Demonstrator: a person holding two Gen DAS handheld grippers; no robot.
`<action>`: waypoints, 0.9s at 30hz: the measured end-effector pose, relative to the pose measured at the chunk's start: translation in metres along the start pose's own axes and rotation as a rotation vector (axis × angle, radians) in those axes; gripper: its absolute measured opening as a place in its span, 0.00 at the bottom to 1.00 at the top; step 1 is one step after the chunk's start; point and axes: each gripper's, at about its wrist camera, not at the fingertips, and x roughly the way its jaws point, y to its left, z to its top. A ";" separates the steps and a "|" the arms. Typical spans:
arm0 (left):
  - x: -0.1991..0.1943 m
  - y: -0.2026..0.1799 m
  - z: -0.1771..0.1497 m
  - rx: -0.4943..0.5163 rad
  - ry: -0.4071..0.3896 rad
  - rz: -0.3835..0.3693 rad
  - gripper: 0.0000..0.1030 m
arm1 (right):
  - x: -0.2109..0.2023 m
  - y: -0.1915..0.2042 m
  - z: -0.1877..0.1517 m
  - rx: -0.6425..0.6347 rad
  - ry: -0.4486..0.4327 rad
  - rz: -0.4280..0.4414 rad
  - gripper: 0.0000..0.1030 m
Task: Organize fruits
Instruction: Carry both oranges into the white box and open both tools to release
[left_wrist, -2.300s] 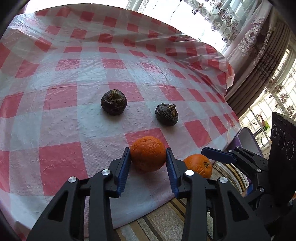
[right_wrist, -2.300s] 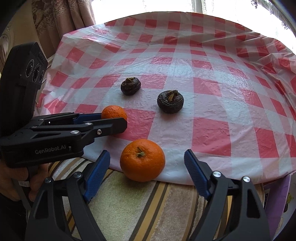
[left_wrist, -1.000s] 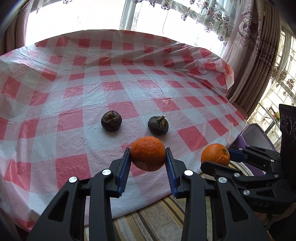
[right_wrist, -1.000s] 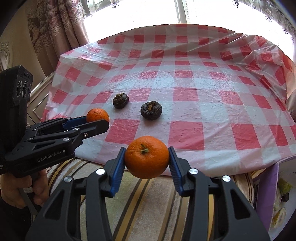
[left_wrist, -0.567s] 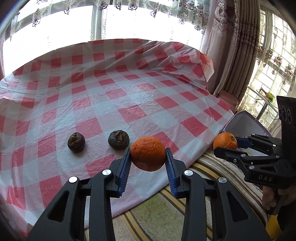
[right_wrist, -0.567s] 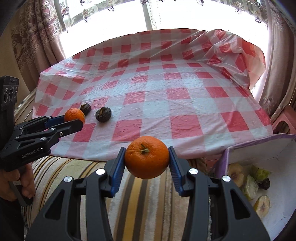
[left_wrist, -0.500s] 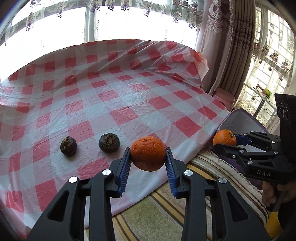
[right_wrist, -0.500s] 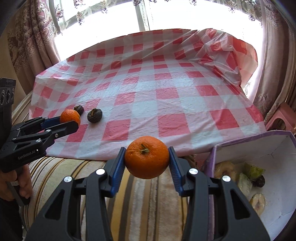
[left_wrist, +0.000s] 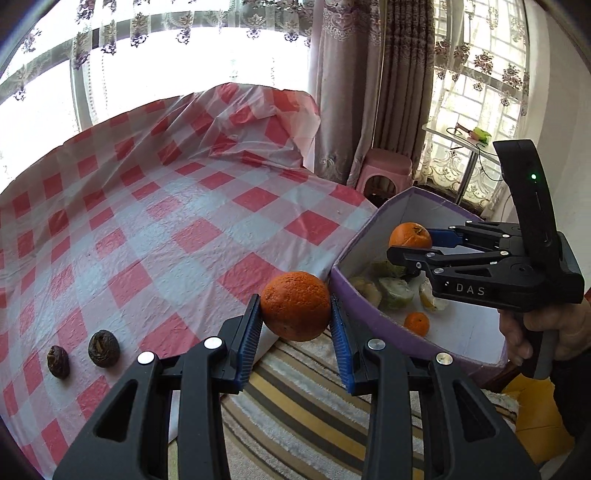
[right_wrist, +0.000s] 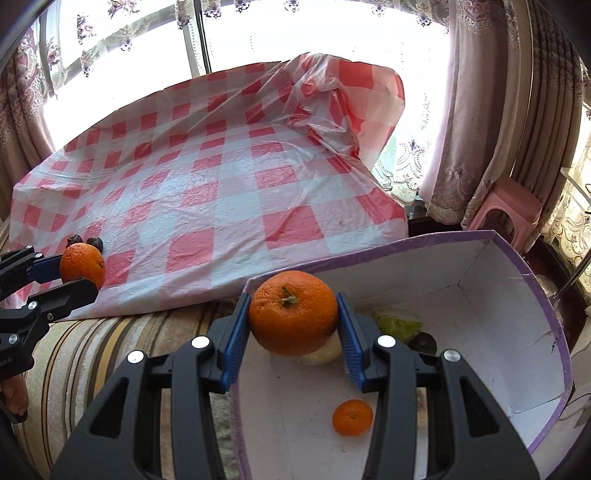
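My left gripper (left_wrist: 295, 326) is shut on an orange (left_wrist: 295, 311) and holds it in the air just left of a purple-rimmed white box (left_wrist: 354, 291). My right gripper (right_wrist: 293, 326) is shut on a second orange (right_wrist: 293, 312) and holds it above the near left part of the box (right_wrist: 517, 258). That orange (left_wrist: 410, 234) also shows over the box in the left wrist view. Inside the box lie a small orange (right_wrist: 352, 417), green fruit pieces (right_wrist: 400, 326) and a dark fruit (right_wrist: 423, 341). Two dark wrinkled fruits (left_wrist: 104, 348) (left_wrist: 58, 361) lie on the checked tablecloth.
The red-and-white checked tablecloth (left_wrist: 177, 221) covers the table on the left. A striped rug (left_wrist: 295, 413) lies below the grippers. A pink stool (right_wrist: 513, 206) and curtains (left_wrist: 351, 92) stand behind the box.
Both grippers have swung right from the table toward the box, each carrying its orange. The right gripper's orange is now over the box; the dark fruits have slid to the far left.
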 end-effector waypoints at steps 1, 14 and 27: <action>0.003 -0.005 0.003 0.012 0.002 -0.007 0.34 | 0.000 -0.007 0.000 0.004 0.002 -0.013 0.44; 0.058 -0.067 0.022 0.140 0.069 -0.107 0.34 | 0.015 -0.072 -0.004 0.060 0.074 -0.141 0.44; 0.120 -0.113 0.014 0.316 0.225 -0.085 0.34 | 0.052 -0.089 -0.019 0.060 0.231 -0.184 0.44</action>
